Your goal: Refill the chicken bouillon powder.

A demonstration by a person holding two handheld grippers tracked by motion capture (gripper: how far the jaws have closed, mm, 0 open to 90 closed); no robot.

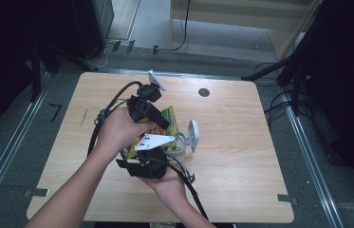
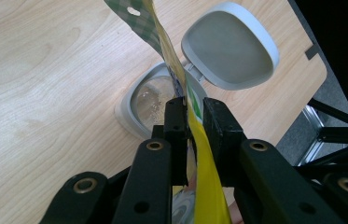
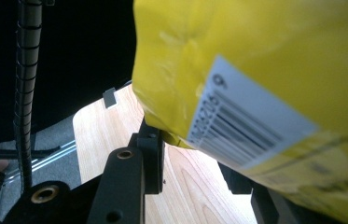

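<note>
A yellow and green snack bag [image 1: 170, 118] hangs between both grippers over the middle of the wooden table [image 1: 241, 142]. My left gripper [image 1: 164, 124] comes in from the left and is shut on the bag's upper edge [image 2: 205, 177], the thin film pinched between its jaws [image 2: 192, 112]. My right gripper [image 1: 152, 160] reaches up from below. Its jaws [image 3: 195, 154] stand on either side of the bag's bulky lower part [image 3: 255, 56], which bears a barcode label; the right jaw is mostly hidden. Under the bag sits a clear container [image 2: 150, 100] with its grey lid [image 2: 230, 46] flipped open.
The container [image 1: 180, 148] and its raised lid [image 1: 192, 134] stand just right of the hands. A dark round hole [image 1: 204, 92] marks the table's far side. Cables trail from both grippers. Dark stands and rails border the table.
</note>
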